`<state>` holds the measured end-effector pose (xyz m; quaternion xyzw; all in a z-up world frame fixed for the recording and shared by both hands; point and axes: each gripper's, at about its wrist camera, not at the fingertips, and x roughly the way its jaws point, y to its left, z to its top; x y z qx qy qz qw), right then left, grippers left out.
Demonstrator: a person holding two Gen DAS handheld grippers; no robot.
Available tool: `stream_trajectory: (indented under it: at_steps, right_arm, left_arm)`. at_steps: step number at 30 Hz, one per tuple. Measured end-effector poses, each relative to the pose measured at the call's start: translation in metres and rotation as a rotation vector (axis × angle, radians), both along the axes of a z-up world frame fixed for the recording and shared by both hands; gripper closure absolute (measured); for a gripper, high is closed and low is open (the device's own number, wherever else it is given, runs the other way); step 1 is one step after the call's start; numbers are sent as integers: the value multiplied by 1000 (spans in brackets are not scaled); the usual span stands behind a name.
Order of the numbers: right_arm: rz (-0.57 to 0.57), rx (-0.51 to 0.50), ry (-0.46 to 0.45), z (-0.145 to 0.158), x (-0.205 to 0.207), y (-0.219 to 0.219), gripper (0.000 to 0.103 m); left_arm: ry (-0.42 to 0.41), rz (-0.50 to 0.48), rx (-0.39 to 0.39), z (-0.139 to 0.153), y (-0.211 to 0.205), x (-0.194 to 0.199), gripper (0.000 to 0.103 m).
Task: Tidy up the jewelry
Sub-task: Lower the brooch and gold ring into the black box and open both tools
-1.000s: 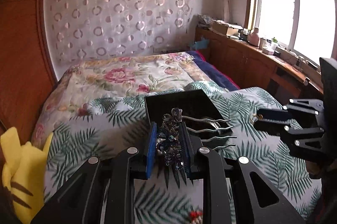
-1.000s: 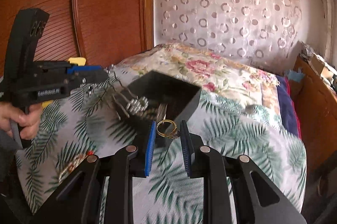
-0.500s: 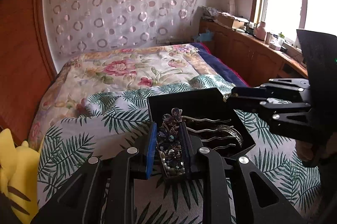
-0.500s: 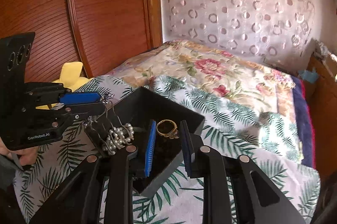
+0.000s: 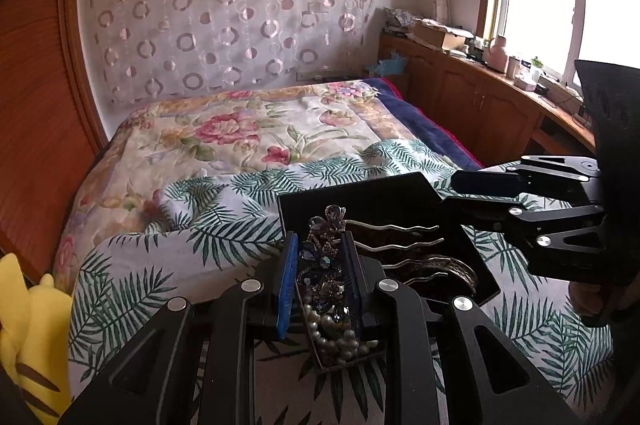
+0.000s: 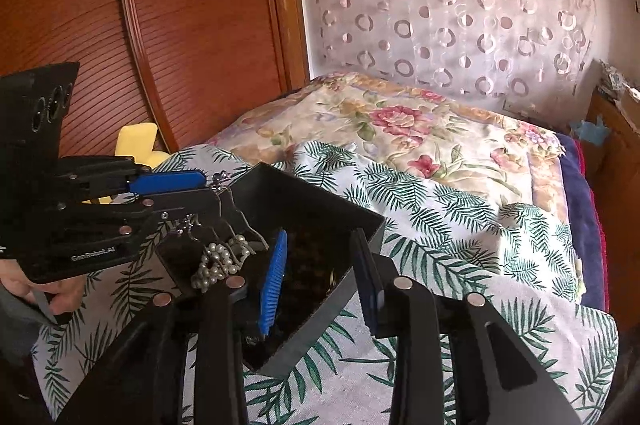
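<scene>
Hair comb, jewelled, with wavy metal prongs: clamped between the pads of the left gripper, its prongs reaching out over the black box.

Box: open-topped, resting on the palm-leaf bedspread (the landmark for all entries below).

Pearl string: lying inside the box at its near end, directly under the comb; in the right wrist view the same pearls sit at the box's left corner.

Bangle: inside the box, beside the comb's prongs.

Left gripper, seen from the right wrist: at the box's left edge, comb hanging from it.

Right gripper: jaws spread apart, nothing between them, poised over the box's near corner; from the left wrist it appears at the box's right side.

Yellow plush toy: well to the left of the box, at the bed's edge.
</scene>
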<state>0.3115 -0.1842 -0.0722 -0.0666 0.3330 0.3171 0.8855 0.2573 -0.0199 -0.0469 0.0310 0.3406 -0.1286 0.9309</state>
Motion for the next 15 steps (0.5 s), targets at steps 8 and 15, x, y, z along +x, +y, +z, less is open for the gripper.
stream_trajectory:
  at_steps: [8,15]
  right_arm:
    - [-6,-35,-29,12,-13,-3,67]
    - [-21,-32,-37,17,-34,-10,67]
  left_arm:
    - [-20,-8,4,6,0,3,82]
    - [-38,-11,5,11,-1,-7,75]
